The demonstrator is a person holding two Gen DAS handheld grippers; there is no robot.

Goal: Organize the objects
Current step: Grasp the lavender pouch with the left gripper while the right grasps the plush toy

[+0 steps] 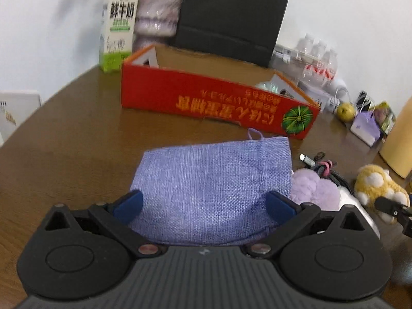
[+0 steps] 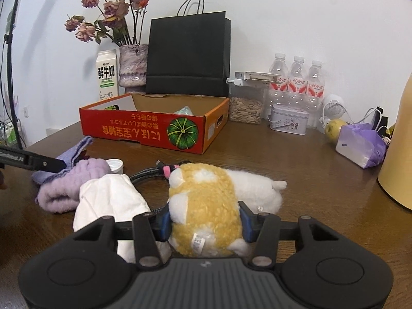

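Note:
A red cardboard box (image 1: pixel 195 97) stands open on the brown table, also in the right wrist view (image 2: pixel 144 128). A lilac woven pouch (image 1: pixel 211 180) lies flat in front of it. My left gripper (image 1: pixel 203 206) is open, its blue fingertips (image 1: pixel 128 204) astride the pouch's near part. My right gripper (image 2: pixel 204 224) is shut on a yellow and white plush toy (image 2: pixel 206 203), which rests on the table. The plush also shows at the right of the left wrist view (image 1: pixel 378 185).
A purple fluffy item (image 2: pixel 67 188), a white cloth (image 2: pixel 110 200), a bottle cap (image 2: pixel 114 164) and a braided cable (image 2: pixel 146 173) lie left of the plush. A milk carton (image 2: pixel 106 74), vase (image 2: pixel 132 64), black bag (image 2: pixel 188 54), water bottles (image 2: pixel 296 77) and tin (image 2: pixel 288 119) stand behind.

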